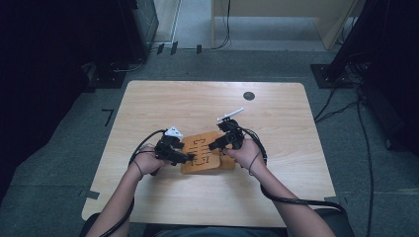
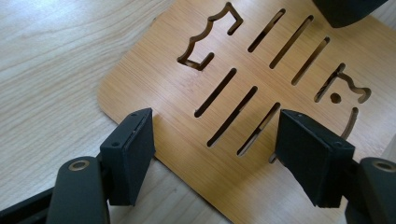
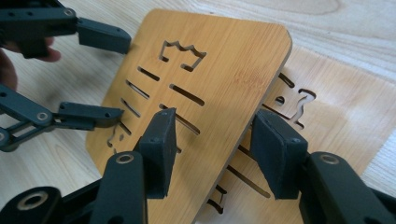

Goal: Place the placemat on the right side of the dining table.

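Two slotted bamboo boards seen from the high view, stacked a little forward of the middle of the wooden table. Left gripper at the stack's left edge, right gripper at its right, a hand behind each. Farther off on the table, a dark round disc and a thin white stick just beyond the right gripper. Black angled tape mark on the grey floor to the left.

Seen from the left gripper view: left gripper with jaws parted, released, poised over a rounded corner of the upper board. Crown-shaped cutout and parallel slots cut through the wood.

Seen from the right gripper view: right gripper spread wide astride the upper board's long edge, pads pressing nothing. Upper board lying askew over the lower board, hiding much of it. Left gripper at the far edge, tips apart.
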Demonstrator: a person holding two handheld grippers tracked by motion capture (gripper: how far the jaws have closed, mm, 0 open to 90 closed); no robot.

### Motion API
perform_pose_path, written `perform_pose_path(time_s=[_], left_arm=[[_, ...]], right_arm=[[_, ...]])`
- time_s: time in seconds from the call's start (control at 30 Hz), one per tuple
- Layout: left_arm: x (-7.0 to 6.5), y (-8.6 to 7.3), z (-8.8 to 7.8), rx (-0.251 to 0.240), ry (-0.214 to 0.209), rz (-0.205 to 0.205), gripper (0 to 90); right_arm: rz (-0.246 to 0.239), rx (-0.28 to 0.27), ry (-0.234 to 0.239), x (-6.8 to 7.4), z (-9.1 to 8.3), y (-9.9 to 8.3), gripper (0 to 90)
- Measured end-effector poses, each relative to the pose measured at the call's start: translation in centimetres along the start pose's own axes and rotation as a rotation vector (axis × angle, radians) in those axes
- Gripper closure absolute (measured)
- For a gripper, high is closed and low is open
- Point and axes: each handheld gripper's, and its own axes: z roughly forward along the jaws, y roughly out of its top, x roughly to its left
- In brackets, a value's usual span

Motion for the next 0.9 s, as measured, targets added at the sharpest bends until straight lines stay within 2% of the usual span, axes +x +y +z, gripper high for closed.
perform_pose_path(time_s=[0.1,0.27,0.43,0.53,0.57,0.73,0.87,0.9], left_arm=[[0.0,0.0,0.0,-0.005,-0.019,-0.016,27.0],[0.1,0.0,0.1,-0.016,-0.051,-0.017,26.5],[0.1,0.1,0.1,-0.023,-0.103,-0.059,26.3],[0.1,0.1,0.2,-0.027,-0.121,-0.055,25.8],[-0.1,0.2,0.2,-0.029,-0.141,-0.051,25.0],[-0.2,0.3,0.3,-0.045,-0.166,-0.045,22.9],[-0.4,0.5,0.3,-0.052,-0.184,-0.044,22.5],[-0.6,0.5,0.3,-0.055,-0.188,-0.035,22.4]], right_arm=[[0.005,-0.004,0.003,0.2,-0.4,0.1,51.3],[0.012,-0.012,0.013,0.4,-1.0,0.3,51.4],[0.013,-0.028,0.030,1.0,-2.3,0.7,51.2],[0.017,-0.027,0.035,1.3,-2.8,0.8,51.4],[0.011,-0.027,0.036,1.5,-3.2,0.9,52.0],[0.025,-0.020,0.060,2.5,-4.7,1.3,53.4],[0.016,-0.008,0.057,3.2,-5.2,1.6,53.6],[-0.004,-0.005,0.045,3.8,-5.2,1.6,53.4]])
